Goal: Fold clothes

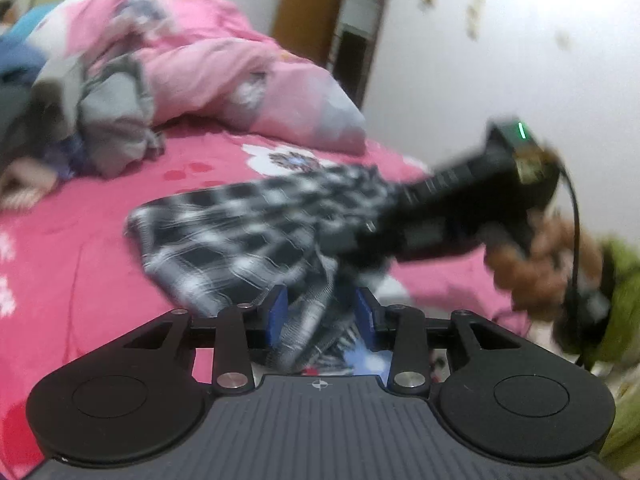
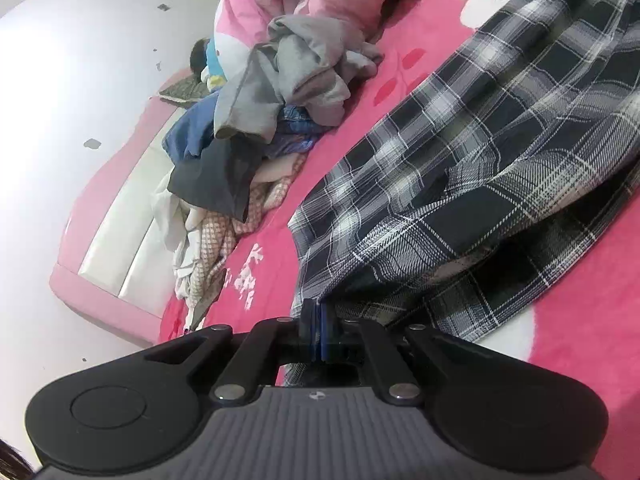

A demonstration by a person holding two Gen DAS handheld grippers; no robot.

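Plaid shirt on bed, folding underway: right gripper clamped on hem, left gripper apart around bunched cloth; next, likely carry edges across.

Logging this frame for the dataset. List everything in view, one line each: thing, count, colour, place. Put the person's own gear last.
plaid garment: one, black and white, spread on the bed, one part between the left fingers, an edge pinched by the right gripper
bed sheet: one, bright pink with white flowers, under everything
clothes pile: one heap, grey on top, blue, dark and checked pieces below, by the headboard
quilt: one, pale pink, bunched beyond the pile
headboard: one, pink with a white panel, at the bed's end
door: one, brown, open, in the far wall
left gripper: one, black with blue pads, jaws apart around plaid cloth
right gripper: one, black with blue pads, jaws closed on the plaid edge
right hand: one, holding the right gripper
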